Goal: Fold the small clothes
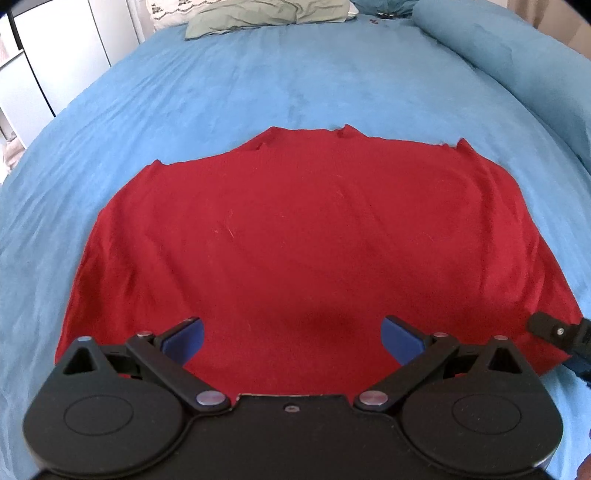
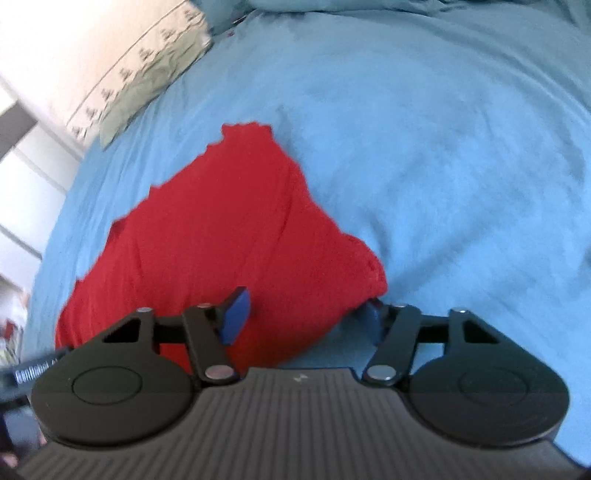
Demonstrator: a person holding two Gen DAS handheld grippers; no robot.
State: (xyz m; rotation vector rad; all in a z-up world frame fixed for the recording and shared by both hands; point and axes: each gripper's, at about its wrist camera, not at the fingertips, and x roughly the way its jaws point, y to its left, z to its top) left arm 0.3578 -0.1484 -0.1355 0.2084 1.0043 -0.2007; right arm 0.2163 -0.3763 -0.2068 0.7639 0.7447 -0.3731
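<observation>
A red garment (image 1: 314, 236) lies spread flat on the blue bedspread (image 1: 258, 85), its far edge uneven. My left gripper (image 1: 293, 338) is open just above the garment's near edge, blue pads wide apart, holding nothing. In the right wrist view the same garment (image 2: 221, 240) lies to the left and ahead. My right gripper (image 2: 304, 321) is open with its near right corner between the jaws; whether the pads touch the cloth I cannot tell. The right gripper also shows in the left wrist view (image 1: 565, 332) at the garment's right corner.
A green pillow (image 1: 266, 14) and a patterned pillow (image 2: 144, 70) lie at the head of the bed. A rolled blue duvet (image 1: 517, 62) runs along the far right. White furniture (image 1: 44, 66) stands left of the bed.
</observation>
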